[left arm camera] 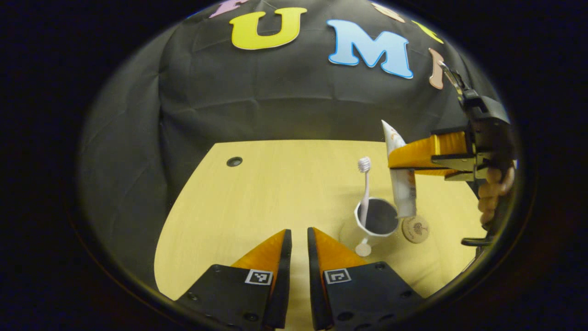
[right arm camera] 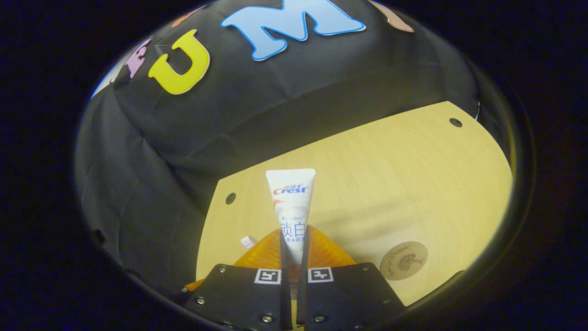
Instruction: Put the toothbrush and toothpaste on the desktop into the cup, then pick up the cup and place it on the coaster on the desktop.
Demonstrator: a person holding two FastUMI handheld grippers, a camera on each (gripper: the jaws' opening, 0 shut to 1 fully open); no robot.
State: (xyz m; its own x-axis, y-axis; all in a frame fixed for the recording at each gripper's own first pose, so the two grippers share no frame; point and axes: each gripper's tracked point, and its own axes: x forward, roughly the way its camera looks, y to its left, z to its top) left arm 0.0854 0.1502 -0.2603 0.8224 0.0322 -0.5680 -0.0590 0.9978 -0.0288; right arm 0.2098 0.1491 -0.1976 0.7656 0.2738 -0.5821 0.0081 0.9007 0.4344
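Nearest the lens in the left gripper view we find the left gripper (left arm camera: 299,239), its two orange wedge fingers with black bases standing slightly apart with a narrow gap between them and nothing held. Taking the white cup with the dark interior (left arm camera: 376,218) as our landmark, we record that it stands upright on the pale wooden desktop (left arm camera: 257,202), beyond and to the right of these fingers. We see the white toothbrush (left arm camera: 364,193) standing in the cup, leaning on its left rim, bristle head upward. Just right of the cup lies the round brown cork coaster (left arm camera: 415,229), flat on the desktop. Above the cup's right rim we note the right gripper (left arm camera: 398,158), held by a hand (left arm camera: 492,191), its orange fingers closed on the white toothpaste tube (left arm camera: 400,174). We judge the tube to be near upright, its lower end at the cup's right rim; whether it touches the rim we cannot tell.

In the right gripper view, nearest the lens, we find the right gripper (right arm camera: 294,236) with both fingers pressed against the toothpaste tube (right arm camera: 291,202), whose flat crimped end points away from the camera. We see the coaster (right arm camera: 404,260) on the desktop (right arm camera: 390,174) to the right of the fingers. A small white object at the left edge of the fingers we cannot identify.
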